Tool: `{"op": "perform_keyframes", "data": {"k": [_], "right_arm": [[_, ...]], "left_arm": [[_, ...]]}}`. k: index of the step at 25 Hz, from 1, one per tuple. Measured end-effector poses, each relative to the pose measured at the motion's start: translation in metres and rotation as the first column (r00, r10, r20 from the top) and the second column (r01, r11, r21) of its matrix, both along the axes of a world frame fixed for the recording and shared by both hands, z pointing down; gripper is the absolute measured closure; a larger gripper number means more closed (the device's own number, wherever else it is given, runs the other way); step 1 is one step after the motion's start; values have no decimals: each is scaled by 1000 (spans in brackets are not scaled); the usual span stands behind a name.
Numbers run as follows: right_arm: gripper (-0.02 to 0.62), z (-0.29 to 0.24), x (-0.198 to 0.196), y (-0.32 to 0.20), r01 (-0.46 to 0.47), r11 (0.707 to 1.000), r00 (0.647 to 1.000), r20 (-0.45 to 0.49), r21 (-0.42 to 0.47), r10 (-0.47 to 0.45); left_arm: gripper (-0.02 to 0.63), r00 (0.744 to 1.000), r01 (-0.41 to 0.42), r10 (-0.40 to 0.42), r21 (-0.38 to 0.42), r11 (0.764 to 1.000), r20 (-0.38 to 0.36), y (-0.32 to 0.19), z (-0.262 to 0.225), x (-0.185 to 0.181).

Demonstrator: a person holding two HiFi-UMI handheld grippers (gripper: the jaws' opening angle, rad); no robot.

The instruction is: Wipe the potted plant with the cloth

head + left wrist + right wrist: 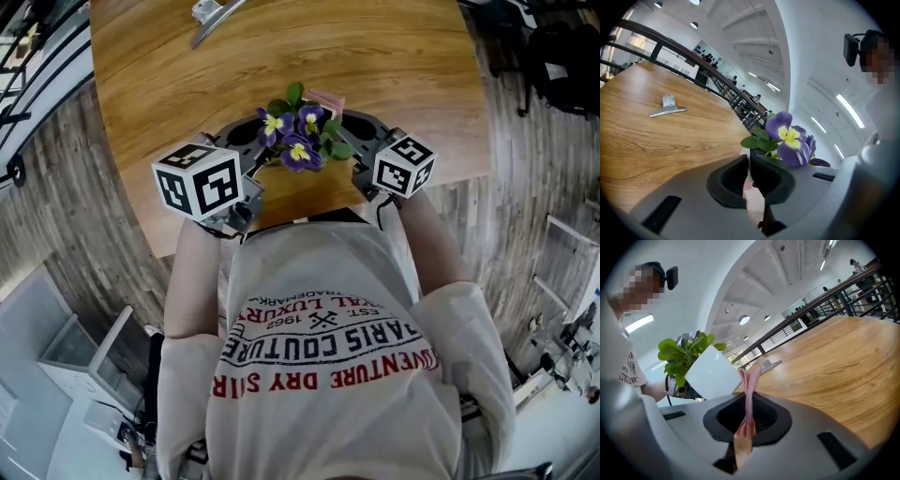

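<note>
The potted plant [298,141] has purple and yellow pansies [790,140] and green leaves in a white pot [710,373]. It hangs tilted over the near edge of the wooden table [375,56]. My left gripper [255,141] [749,161] is shut on the pot's pale rim, just below the flowers. The pot itself is hidden under the blooms in the head view. My right gripper [345,124] [749,401] is shut on a thin pink cloth [749,380] [325,99], which stands up between its jaws right beside the pot's wall.
A metal clip [211,14] [668,108] lies at the table's far side. A dark railing [717,75] runs behind the table. The table's front edge sits just under both grippers, close against the person's body.
</note>
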State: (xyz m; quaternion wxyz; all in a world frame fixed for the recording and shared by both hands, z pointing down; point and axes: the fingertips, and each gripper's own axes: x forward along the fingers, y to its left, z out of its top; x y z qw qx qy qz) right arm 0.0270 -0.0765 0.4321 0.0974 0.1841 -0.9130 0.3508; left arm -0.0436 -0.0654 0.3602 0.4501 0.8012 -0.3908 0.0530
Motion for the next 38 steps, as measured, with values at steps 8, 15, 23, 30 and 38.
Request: {"op": "perform_keyframes", "data": {"k": [8, 15, 23, 30, 38], "right_arm": [[551, -5, -18, 14, 86, 995, 996, 14, 47, -87], [551, -1, -19, 26, 145, 988, 989, 2, 50, -146], [551, -2, -7, 27, 137, 991, 991, 11, 8, -137], [551, -12, 10, 3, 46, 998, 999, -30, 42, -45], [552, -20, 20, -25, -23, 995, 997, -77, 100, 31]], "left_arm": [[580, 999, 16, -17, 10, 1000, 50, -3, -3, -16], [580, 996, 42, -42, 10, 999, 72, -9, 2, -24], [580, 992, 101, -101, 8, 995, 76, -16, 10, -41], [580, 986, 153, -153, 12, 988, 72, -19, 11, -59], [578, 973, 191, -184, -35, 981, 137, -9, 46, -51]]}}
